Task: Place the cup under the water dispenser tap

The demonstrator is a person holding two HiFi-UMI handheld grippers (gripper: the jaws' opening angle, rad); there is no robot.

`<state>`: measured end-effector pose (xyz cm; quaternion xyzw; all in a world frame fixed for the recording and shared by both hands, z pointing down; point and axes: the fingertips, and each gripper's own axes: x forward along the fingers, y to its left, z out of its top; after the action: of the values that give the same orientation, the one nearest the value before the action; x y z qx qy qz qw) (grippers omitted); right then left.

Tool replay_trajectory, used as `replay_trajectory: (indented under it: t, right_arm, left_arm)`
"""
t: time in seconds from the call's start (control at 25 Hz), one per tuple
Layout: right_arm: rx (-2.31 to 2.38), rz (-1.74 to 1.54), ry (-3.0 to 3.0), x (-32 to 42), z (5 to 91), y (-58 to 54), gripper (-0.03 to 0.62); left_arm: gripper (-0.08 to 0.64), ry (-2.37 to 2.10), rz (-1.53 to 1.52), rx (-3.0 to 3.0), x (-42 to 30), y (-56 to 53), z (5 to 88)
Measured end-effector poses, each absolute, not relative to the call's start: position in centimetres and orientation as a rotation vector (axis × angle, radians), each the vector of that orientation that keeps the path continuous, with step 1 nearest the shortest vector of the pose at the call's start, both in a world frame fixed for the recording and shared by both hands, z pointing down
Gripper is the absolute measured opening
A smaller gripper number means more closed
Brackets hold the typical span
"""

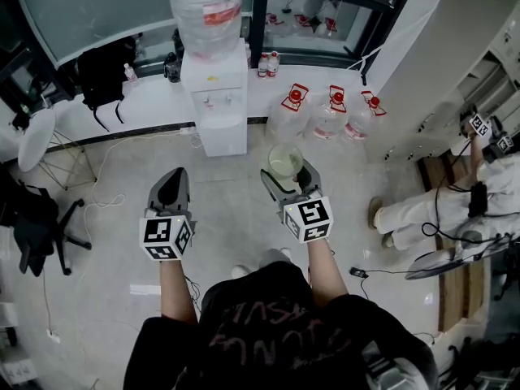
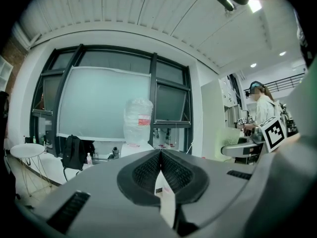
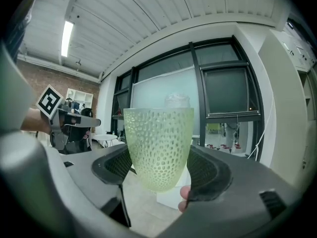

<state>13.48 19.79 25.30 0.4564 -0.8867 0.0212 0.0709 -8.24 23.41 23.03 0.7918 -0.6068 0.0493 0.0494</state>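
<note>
A pale green dimpled cup (image 3: pixel 158 145) stands upright between the jaws of my right gripper (image 3: pixel 159 170), which is shut on it. From the head view the cup (image 1: pixel 285 161) hangs over the floor at the tip of that gripper (image 1: pixel 287 177), some way short of the white water dispenser (image 1: pixel 218 104) and to its right. The dispenser carries a clear crumpled bottle (image 1: pixel 208 10) on top, and its taps (image 1: pixel 216 100) face me. My left gripper (image 1: pixel 171 189) is held level beside the right, shut and empty (image 2: pixel 159 170). The dispenser (image 2: pixel 137 145) shows ahead of it.
Three water jugs (image 1: pixel 329 112) with red caps stand on the floor right of the dispenser. A black backpack (image 1: pixel 106 71) sits on the white ledge at left, with a round white table (image 1: pixel 36 136) and a black chair (image 1: pixel 36 222). A person in white (image 1: pixel 443 205) sits at right.
</note>
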Motion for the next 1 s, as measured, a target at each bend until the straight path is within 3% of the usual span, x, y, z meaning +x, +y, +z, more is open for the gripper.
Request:
replay_trajectory:
  t: [0.48, 1.0]
  right_arm:
    - [1.394, 0.06, -2.65, 11.9, 26.0, 16.4, 0.351]
    - [1.342, 0.104, -2.665, 9.4, 29.0, 4.4, 0.351]
  left_arm:
    - [0.009, -1.81, 0.166, 2.428, -9.9, 19.8, 24.2]
    - [0.009, -1.808, 0.256, 2.383, -11.9, 9.3, 27.4]
